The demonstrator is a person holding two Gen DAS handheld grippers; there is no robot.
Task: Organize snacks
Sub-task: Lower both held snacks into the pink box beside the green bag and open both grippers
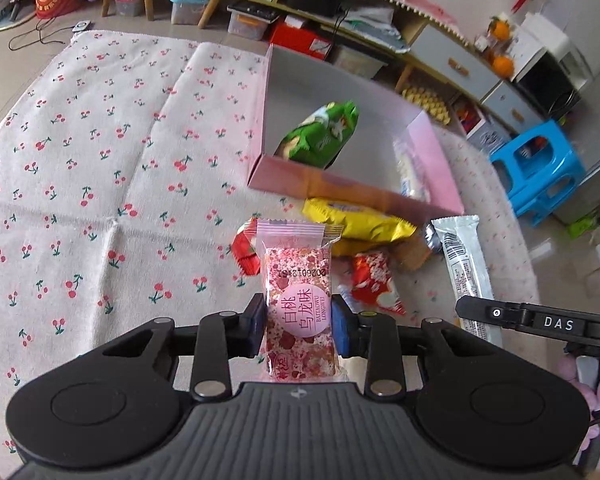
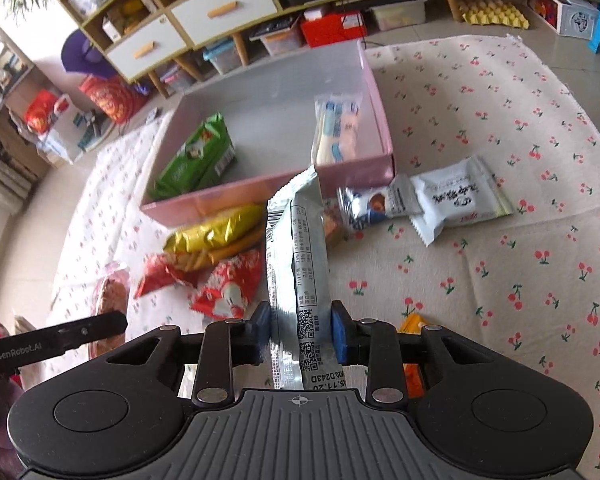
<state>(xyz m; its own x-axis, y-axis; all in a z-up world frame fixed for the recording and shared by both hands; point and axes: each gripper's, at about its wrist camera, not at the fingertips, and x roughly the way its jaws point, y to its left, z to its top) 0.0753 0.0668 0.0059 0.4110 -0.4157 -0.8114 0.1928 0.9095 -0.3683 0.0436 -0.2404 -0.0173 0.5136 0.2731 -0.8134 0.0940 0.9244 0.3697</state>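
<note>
The left gripper clamps a pink speckled clear-wrapped snack bar, standing up between its pads. The right gripper pinches a long silver foil snack packet likewise, near the pink cardboard box.

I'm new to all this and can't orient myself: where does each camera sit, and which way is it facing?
Left wrist view: sits on the left gripper, looking down along its fingers at the pink speckled candy packet it grips; the right gripper's arm shows at the right edge.
Right wrist view: sits on the right gripper, gripping a long silver wrapper.
Both views share the shallow pink cardboard box and green snack bag.
</note>
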